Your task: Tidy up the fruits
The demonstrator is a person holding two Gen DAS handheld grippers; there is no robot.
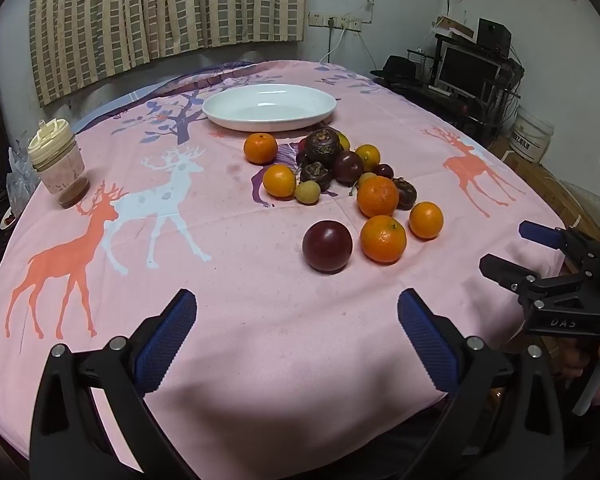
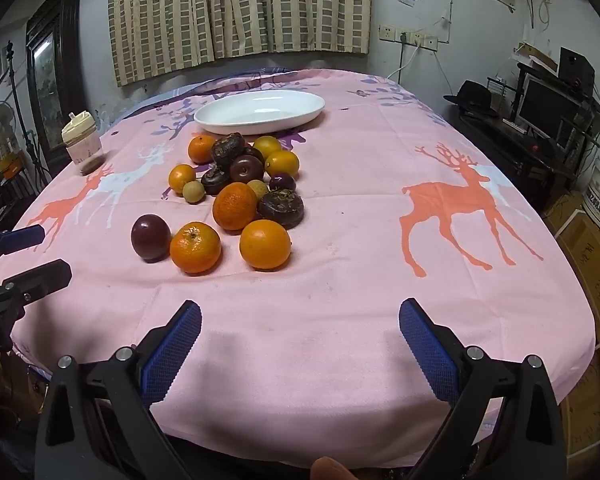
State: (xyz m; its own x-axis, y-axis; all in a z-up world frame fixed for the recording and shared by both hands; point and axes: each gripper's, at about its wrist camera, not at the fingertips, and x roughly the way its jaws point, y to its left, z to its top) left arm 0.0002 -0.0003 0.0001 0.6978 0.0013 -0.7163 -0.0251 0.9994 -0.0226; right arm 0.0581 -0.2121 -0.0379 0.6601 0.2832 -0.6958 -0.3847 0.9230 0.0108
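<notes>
Plate (image 1: pixel 269 107): long axis left-right, behind the fruit pile (image 1: pixel 342 184).
Left gripper (image 1: pixel 296 338): fingers spread wide, nothing between.
Right gripper (image 2: pixel 300 346): fingers spread wide, nothing between.

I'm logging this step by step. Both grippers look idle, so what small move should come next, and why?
Probably ease the open left gripper forward to the dark purple fruit. It lies nearest, apart from the pile, and the white plate holds nothing yet.

lidded cup (image 1: pixel 56 164) — far-left (upright) | curtain (image 1: pixel 160 12) | monitor (image 1: pixel 466 70)
</notes>
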